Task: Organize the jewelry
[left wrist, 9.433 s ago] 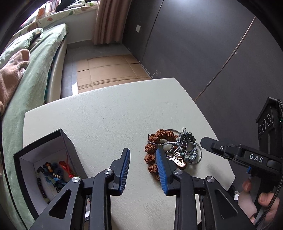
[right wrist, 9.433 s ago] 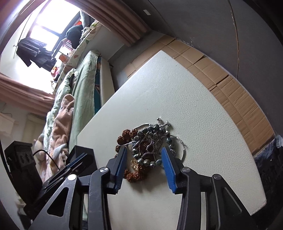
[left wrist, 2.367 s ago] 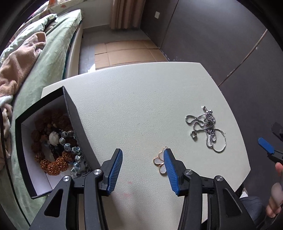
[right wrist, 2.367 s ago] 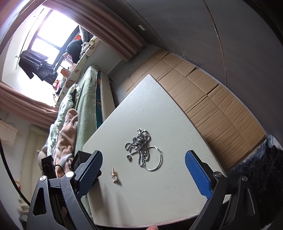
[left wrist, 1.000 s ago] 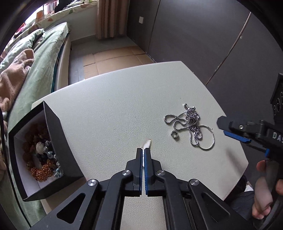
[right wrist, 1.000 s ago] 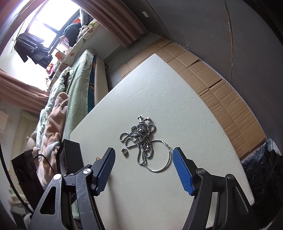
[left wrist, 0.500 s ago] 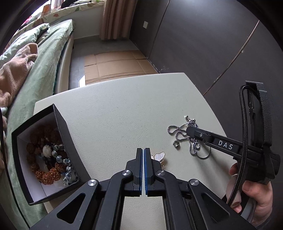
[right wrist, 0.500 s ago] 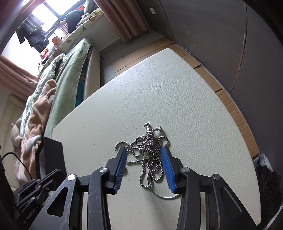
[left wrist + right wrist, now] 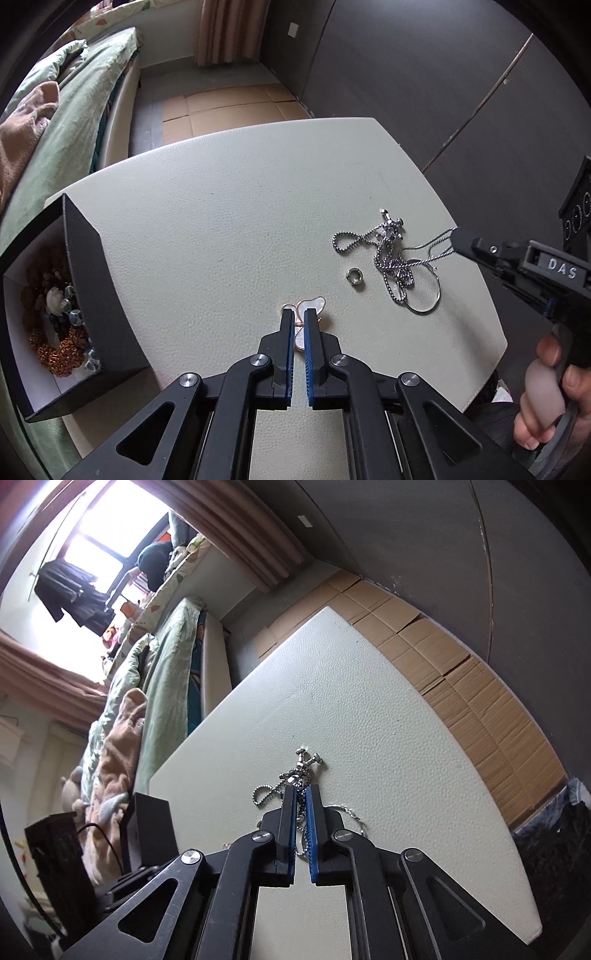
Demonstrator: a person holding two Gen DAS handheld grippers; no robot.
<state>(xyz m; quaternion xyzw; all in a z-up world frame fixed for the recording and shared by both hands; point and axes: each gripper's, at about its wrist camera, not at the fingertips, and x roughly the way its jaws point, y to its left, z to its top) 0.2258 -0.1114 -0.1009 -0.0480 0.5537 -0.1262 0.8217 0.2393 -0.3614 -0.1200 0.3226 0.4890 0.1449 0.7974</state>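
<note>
A white and gold butterfly-shaped pendant (image 9: pixel 314 305) lies on the pale table (image 9: pixel 221 221). My left gripper (image 9: pixel 300 314) stands over it with its jaws opening; the pendant sits in the narrow gap and the pads do not press on it. To the right lies a tangled silver chain necklace (image 9: pixel 388 258) with a large hoop (image 9: pixel 424 304), and a small silver ring (image 9: pixel 355 276) lies beside it. My right gripper (image 9: pixel 300 788) is shut on the chain (image 9: pixel 295 773). In the left wrist view the right gripper (image 9: pixel 456 238) pinches chain strands at its tip.
A black box (image 9: pixel 99 295) with a white inside stands at the table's left edge and holds several bead bracelets (image 9: pixel 55 332). The same box (image 9: pixel 147 830) shows in the right wrist view. A bed runs along the left. The table's right edge is close behind the chain.
The right gripper's jaws have closed from wide open onto the silver chain. The left gripper's shut jaws have parted a little and now straddle the pendant, which lay beside them before.
</note>
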